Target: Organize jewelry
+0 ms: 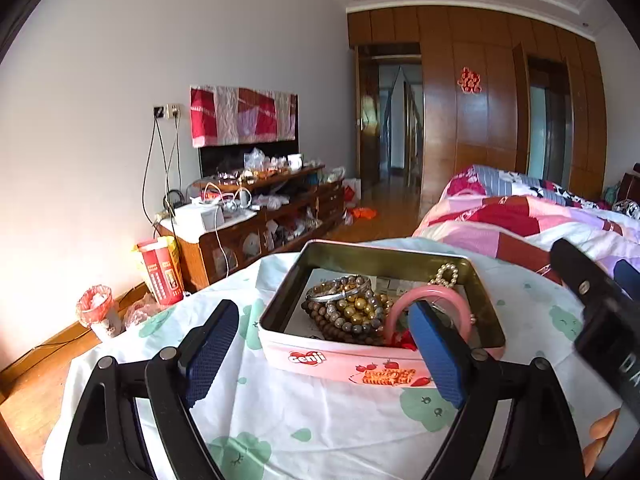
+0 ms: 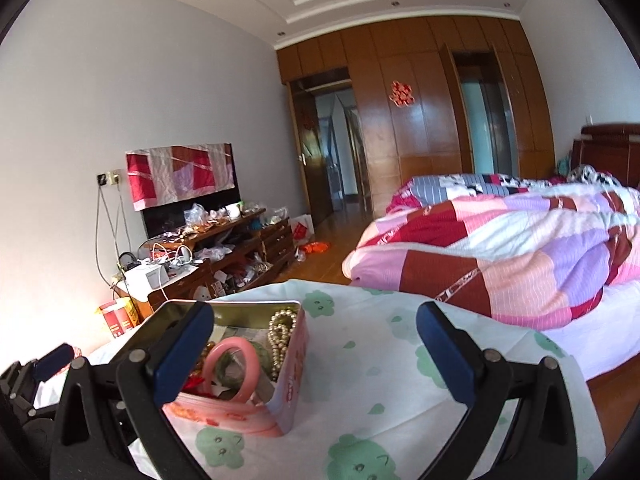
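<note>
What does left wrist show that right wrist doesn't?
Left wrist only: the bead bracelets and silver bangle in the tin's left half, the "Genji" print on the tin front, and the floor bin.

Right wrist only: the headboard, more of the quilt, and bare cloth between the open right claw.

Both: the tin with the pink bangle and pearls, the TV stand, wardrobe. The left claw is open.
</note>
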`<state>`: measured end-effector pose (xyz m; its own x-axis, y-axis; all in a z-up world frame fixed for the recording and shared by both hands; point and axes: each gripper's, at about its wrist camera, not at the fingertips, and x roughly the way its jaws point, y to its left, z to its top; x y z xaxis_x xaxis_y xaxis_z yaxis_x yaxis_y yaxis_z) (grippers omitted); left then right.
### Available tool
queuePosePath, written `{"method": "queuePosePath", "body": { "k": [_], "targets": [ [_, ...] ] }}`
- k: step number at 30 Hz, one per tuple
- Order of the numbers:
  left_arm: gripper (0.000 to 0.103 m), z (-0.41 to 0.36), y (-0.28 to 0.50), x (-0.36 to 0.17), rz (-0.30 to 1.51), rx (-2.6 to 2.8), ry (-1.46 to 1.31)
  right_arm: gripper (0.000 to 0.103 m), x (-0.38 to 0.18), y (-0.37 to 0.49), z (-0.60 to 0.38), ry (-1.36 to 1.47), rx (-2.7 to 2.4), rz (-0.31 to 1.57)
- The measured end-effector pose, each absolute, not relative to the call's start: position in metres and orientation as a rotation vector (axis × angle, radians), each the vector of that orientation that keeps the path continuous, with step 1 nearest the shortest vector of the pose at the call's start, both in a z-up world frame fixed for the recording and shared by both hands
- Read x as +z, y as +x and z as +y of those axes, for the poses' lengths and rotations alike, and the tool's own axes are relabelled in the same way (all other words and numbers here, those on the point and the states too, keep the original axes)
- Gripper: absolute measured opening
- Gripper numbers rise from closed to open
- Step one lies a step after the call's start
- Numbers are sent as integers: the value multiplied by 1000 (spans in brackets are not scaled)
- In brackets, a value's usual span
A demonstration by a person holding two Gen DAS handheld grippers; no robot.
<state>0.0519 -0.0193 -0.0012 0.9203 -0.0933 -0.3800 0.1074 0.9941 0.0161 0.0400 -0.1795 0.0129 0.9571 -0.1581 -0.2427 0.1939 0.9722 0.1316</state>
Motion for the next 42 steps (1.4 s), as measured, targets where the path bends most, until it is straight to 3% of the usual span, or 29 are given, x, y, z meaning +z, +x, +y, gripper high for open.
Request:
{"method": "queuePosePath", "body": {
  "k": [42],
  "targets": [
    [87, -11, 33, -2, 378, -99, 7, 103, 9, 14, -165, 113, -141, 232]
  ]
}}
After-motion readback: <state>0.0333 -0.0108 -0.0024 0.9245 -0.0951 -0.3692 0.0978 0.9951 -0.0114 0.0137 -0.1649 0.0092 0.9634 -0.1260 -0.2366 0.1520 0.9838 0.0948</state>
